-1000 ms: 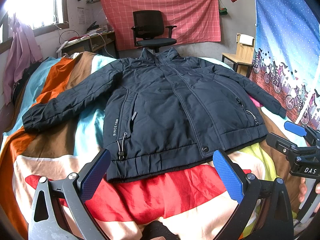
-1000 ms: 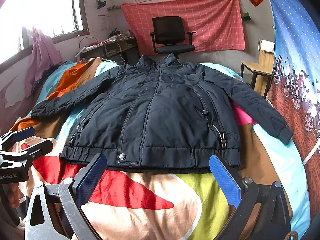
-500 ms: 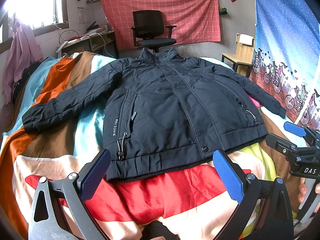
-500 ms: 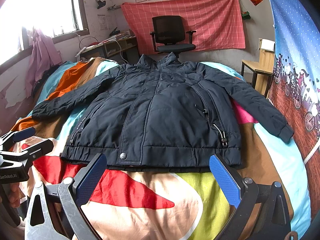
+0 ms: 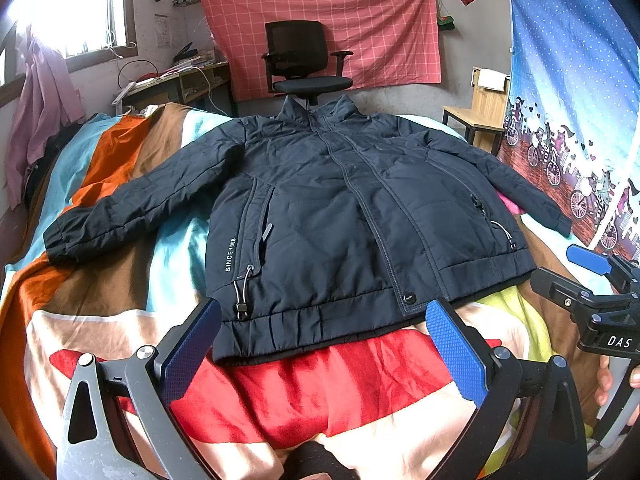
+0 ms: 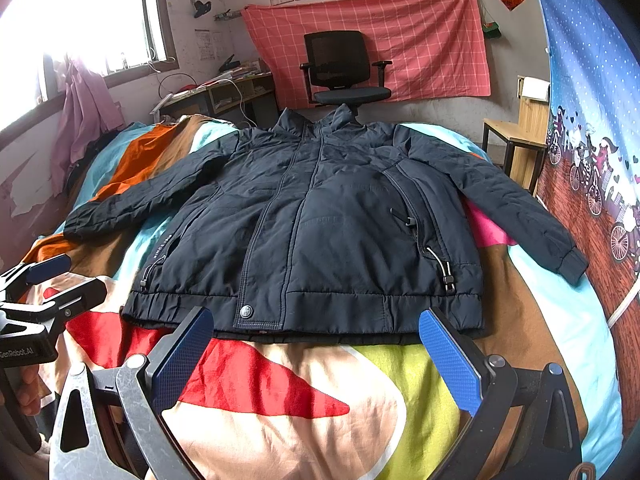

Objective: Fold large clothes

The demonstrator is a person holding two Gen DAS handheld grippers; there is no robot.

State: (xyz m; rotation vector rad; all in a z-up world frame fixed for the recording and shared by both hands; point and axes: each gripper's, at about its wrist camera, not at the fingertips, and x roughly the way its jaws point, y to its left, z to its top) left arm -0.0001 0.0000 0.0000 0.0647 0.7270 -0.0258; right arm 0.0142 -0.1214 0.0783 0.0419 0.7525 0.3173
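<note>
1. Between the blue pads of the left gripper (image 5: 324, 346), spread wide and holding nothing, lies the near hem of the dark jacket (image 5: 340, 216).
2. Likewise released, the right gripper (image 6: 316, 352) hovers with its fingers apart, just short of the same hem.
3. Front up and zipped, the jacket is spread flat on the bed's patchwork bedspread (image 6: 300, 392), both sleeves stretched outward, collar toward the far end.
4. Beyond the bed stand a black office chair (image 5: 306, 68), a pink checked cloth (image 6: 424, 36) on the wall and a wooden chair (image 5: 480, 112).
</note>
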